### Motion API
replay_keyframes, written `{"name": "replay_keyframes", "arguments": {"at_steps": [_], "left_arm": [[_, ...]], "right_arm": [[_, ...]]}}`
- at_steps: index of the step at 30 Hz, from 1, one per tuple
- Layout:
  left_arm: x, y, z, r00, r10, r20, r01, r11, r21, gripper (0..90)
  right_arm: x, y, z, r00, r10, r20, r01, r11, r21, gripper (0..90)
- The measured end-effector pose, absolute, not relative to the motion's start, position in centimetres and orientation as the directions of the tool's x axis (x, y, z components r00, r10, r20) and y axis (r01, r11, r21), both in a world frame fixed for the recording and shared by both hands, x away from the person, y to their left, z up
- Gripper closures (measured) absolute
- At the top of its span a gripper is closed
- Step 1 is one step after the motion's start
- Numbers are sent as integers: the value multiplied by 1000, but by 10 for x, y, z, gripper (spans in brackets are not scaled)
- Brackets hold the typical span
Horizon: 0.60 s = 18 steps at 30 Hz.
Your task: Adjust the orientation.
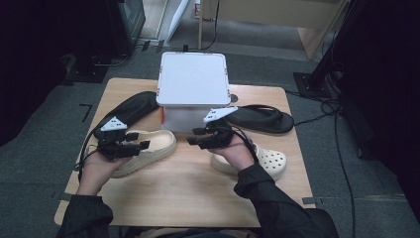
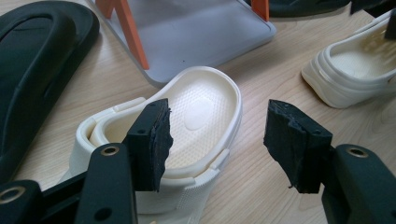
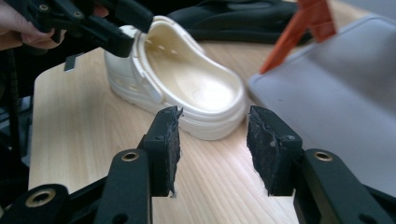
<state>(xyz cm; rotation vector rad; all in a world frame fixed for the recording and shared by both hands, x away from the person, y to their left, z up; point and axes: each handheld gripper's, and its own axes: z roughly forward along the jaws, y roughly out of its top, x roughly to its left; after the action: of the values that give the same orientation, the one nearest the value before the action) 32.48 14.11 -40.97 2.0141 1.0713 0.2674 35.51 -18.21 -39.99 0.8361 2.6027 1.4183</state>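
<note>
Left of the white rack [image 1: 193, 79]: left gripper [image 1: 141, 145] spread over cream clog [image 1: 148, 148], nothing grasped | right gripper [image 1: 194, 141] released, empty | risk: off-centre pinch on clog rim, slip.

I see two cream clogs: the left clog [image 1: 148, 148], ridged along its sole and finely dimpled inside, and the right clog [image 1: 267, 161], dotted with round holes. Two black sandals lie by them, one [image 1: 130, 109] on the left, one [image 1: 260, 119] on the right. The rack [image 1: 193, 79] is white-grey with orange struts. My left claw [image 1: 141, 140] and right claw [image 1: 194, 136] are black; the counter [image 1: 188, 188] is pale woodgrain.
</note>
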Motion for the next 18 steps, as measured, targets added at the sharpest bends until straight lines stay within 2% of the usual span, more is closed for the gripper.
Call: {"name": "replay_keyframes", "arguments": {"at_steps": [16, 18], "left_arm": [[321, 157, -409, 581, 792, -188, 600, -261, 756, 408], [321, 159, -409, 578, 794, -191, 602, -256, 756, 408]], "right_arm": [[370, -111, -437, -897, 381, 226, 405, 498, 767, 560], [373, -100, -446, -908, 366, 202, 380, 521, 764, 559]]}}
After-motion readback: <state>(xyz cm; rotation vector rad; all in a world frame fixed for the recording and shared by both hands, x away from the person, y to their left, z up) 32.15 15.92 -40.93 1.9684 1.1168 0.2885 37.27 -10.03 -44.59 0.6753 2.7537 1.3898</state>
